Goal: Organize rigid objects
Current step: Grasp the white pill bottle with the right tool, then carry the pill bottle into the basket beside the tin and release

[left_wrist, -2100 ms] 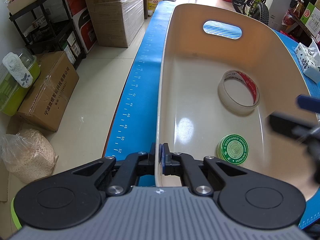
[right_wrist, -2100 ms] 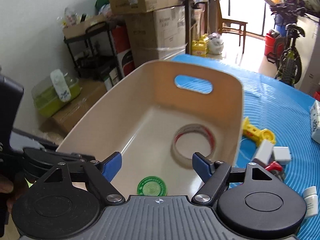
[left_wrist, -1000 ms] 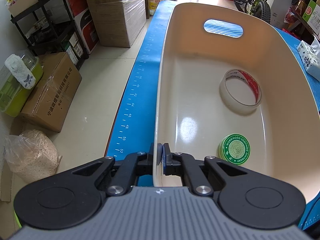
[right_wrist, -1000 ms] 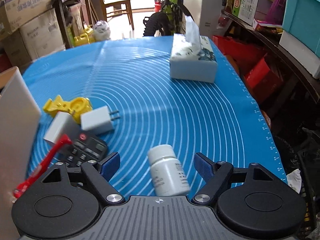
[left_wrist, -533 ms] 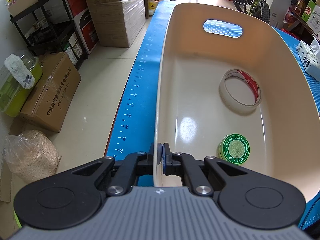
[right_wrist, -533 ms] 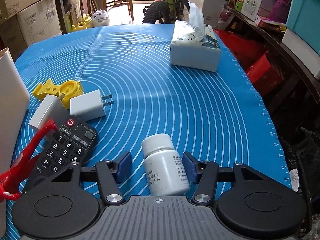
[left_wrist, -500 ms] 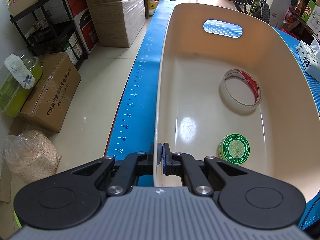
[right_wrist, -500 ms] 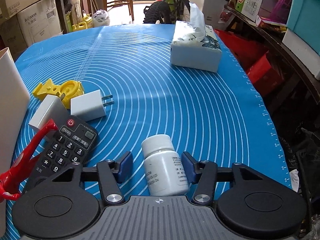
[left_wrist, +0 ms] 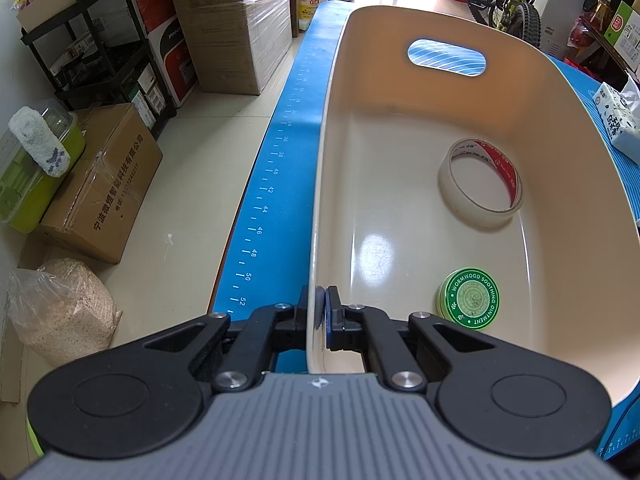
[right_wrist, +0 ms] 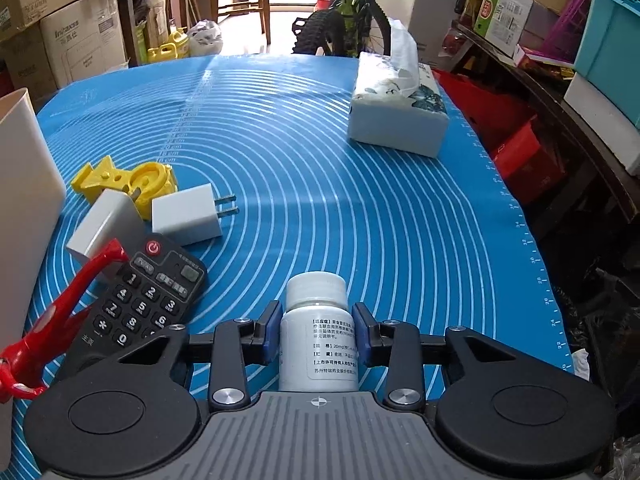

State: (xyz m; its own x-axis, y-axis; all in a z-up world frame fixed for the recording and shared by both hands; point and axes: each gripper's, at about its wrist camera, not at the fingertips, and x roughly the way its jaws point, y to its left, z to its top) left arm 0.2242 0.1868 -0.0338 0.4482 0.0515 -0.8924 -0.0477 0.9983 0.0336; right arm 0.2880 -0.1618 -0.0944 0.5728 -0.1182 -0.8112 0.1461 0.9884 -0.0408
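Note:
My left gripper [left_wrist: 321, 312] is shut on the near rim of a cream plastic bin [left_wrist: 400, 120]. A roll of clear tape [left_wrist: 472, 213] and a round green ointment tin [left_wrist: 469, 298] lie inside the bin. In the right wrist view a white pill bottle [right_wrist: 318, 300] lies on the blue mat [right_wrist: 320, 180], cap pointing away. My right gripper [right_wrist: 316, 332] straddles the bottle's body. Its jaws are closing, and both blue pads touch the bottle's sides.
Left of the bottle lie a black remote [right_wrist: 148, 296], a red plastic tool [right_wrist: 76, 284], two white chargers [right_wrist: 188, 214], [right_wrist: 104, 228] and a yellow part [right_wrist: 148, 178], beside the bin's wall [right_wrist: 24, 168]. A tissue box [right_wrist: 396, 120] stands far right. Cardboard boxes and shelves surround the table.
My right gripper swung from over the bin to the pill bottle, then narrowed its jaws from wide apart until the pads met the bottle's sides. The left gripper kept still on the rim.

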